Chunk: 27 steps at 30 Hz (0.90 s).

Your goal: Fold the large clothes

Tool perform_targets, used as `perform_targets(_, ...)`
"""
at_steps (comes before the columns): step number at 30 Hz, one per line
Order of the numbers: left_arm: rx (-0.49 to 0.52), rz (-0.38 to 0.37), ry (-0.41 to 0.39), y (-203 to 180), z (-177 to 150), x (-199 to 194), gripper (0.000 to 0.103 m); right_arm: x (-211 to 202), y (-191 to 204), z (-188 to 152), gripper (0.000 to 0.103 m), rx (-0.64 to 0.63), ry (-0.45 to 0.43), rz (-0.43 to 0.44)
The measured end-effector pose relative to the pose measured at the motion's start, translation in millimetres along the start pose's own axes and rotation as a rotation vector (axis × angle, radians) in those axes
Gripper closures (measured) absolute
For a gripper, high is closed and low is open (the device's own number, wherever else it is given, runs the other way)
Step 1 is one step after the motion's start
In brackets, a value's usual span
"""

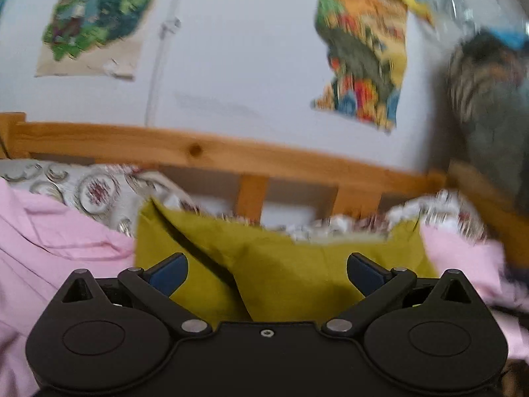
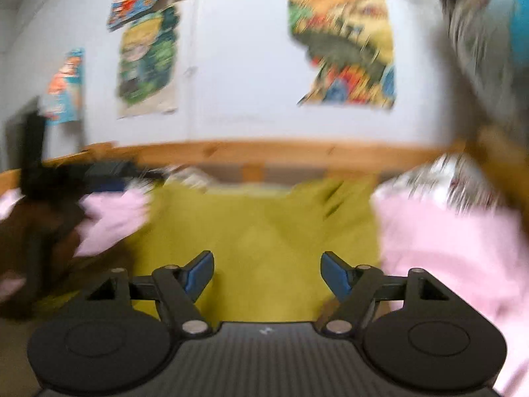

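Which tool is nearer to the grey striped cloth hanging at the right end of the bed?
Right. The right tool has the grey striped cloth up to its right; the left tool sits further left, away from it.

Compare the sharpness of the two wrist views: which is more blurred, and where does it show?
Right wrist view: heavy motion smear across the yellow-green garment, pink cloth and posters; only the open right gripper is crisp. Left wrist view: milder blur, worst at the right edge; the garment's dark fold and the wooden bed rail stay readable, the open left gripper sharp. Both show fisheye bowing.
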State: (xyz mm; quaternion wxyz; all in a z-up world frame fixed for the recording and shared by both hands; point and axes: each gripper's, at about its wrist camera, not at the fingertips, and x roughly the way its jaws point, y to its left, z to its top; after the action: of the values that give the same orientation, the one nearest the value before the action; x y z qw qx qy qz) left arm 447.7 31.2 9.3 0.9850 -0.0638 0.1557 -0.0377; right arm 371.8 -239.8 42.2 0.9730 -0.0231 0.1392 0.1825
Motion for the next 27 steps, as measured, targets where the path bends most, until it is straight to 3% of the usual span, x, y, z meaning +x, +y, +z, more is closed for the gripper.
perform_targets(4,0.064,0.069,0.105,-6,-23,28,0.001,86,-10,11,0.023,-0.035,0.012,-0.046)
perform_targets(7,0.028,0.09,0.179,6,-40,46,0.001,133,-10,3,0.023,-0.13,0.068,-0.041)
perform_targets(10,-0.009,0.113,0.239,20,-55,60,0.001,163,1,-18,0.021,-0.21,0.115,-0.062)
perform_targets(13,0.043,0.116,0.231,23,-67,62,0.001,176,10,-46,0.018,-0.286,0.122,-0.09)
perform_targets(15,0.046,0.112,0.228,23,-66,58,0.001,178,7,-54,0.017,-0.265,0.12,-0.083)
perform_targets(18,-0.031,0.104,0.23,27,-53,37,0.001,161,4,-49,0.018,-0.221,0.131,-0.079)
perform_targets(22,-0.132,-0.008,0.2,30,-44,-6,0.001,105,-4,-36,0.014,-0.191,0.105,0.011)
perform_targets(27,-0.032,-0.09,0.28,6,-67,-18,0.001,65,9,-59,0.008,-0.266,0.134,0.055)
